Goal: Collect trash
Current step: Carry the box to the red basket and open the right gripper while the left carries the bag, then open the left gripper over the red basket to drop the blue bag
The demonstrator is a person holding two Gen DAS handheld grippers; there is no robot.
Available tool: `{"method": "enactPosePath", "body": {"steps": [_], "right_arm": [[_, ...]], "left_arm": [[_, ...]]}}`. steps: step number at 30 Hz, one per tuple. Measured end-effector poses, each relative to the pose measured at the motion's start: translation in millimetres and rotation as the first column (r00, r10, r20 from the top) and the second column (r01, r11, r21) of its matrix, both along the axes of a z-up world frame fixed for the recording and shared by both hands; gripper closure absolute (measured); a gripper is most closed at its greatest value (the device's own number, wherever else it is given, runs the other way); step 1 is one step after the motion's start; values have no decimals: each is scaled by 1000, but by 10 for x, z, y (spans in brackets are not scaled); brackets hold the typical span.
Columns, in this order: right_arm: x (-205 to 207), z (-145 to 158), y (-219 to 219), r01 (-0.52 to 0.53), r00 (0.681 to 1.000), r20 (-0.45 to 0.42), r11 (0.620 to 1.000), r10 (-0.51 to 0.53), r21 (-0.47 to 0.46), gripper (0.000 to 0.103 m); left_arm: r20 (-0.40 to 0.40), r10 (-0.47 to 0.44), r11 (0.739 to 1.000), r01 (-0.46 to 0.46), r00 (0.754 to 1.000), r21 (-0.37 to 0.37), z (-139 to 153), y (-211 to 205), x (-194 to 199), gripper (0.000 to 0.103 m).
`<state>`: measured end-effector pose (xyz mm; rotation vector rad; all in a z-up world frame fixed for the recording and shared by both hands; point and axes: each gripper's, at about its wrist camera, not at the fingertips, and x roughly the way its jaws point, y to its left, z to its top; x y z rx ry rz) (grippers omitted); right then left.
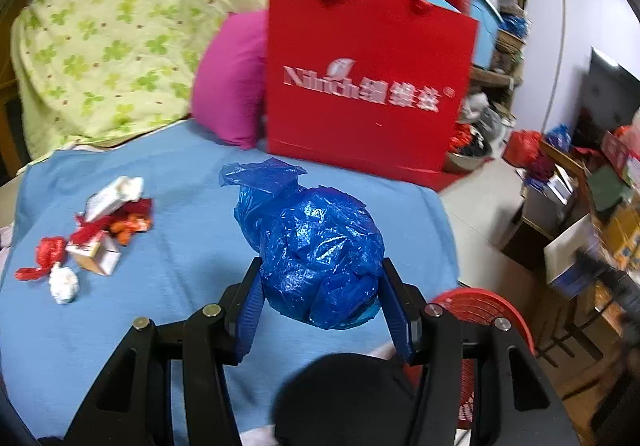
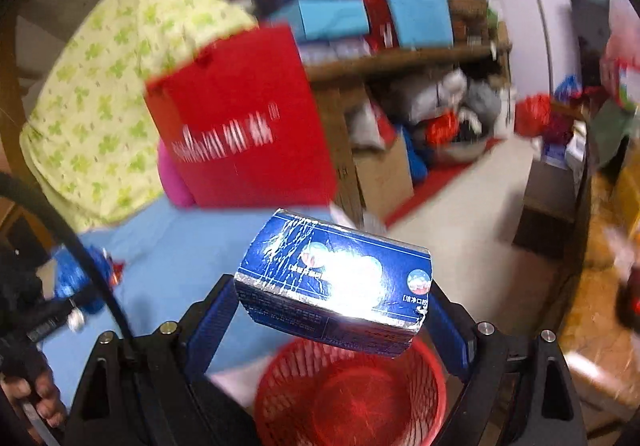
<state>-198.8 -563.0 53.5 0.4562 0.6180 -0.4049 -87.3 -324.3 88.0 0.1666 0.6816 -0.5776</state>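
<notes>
My left gripper (image 1: 320,278) is shut on a crumpled blue plastic bag (image 1: 316,246), held over the blue bed sheet (image 1: 168,246). A pile of trash (image 1: 92,230) lies on the sheet to the left: small white boxes, red wrappers and a white paper ball. My right gripper (image 2: 332,298) is shut on a blue cardboard box (image 2: 336,282) and holds it above the red mesh basket (image 2: 352,398), which looks empty. The basket's rim also shows in the left wrist view (image 1: 480,306), at the bed's right edge.
A red paper gift bag (image 1: 368,85) stands at the far edge of the bed beside a magenta pillow (image 1: 232,85) and a green floral quilt (image 1: 120,25). Cluttered shelves (image 2: 400,45), boxes and bags line the room to the right.
</notes>
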Motion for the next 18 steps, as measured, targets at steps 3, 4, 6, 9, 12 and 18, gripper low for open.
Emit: {"method": "enactPosePath", "body": {"steps": [3,4,6,9,12,18], "right_arm": [[32,-372,-7,-14,997,-76,998,19,69,13],[39,-493,-2,-15,995,-99,996,24,89,12],[32,-674,-21,-10,992,-126,993,26,119,12],[24,-854,-47,6,987,-159,989,17,149,12],[-23,-927,-91,29,986,-169,986,-1,165,11],[-119,-816,-201,39,992,-122,985,-19,168,3]], "left_arm": [[-10,-42,999,42,999,15,-58,-147,-62,47],[-11,-51,999,51,999,18,-68,-188,-91,47],[-19,-71,997,71,997,23,-99,-274,-145,47],[-32,-91,995,92,995,31,-137,-378,-175,47],[-46,-114,993,116,992,36,-177,-465,-184,47],[-87,-145,988,148,986,30,-262,-637,-165,47]]}}
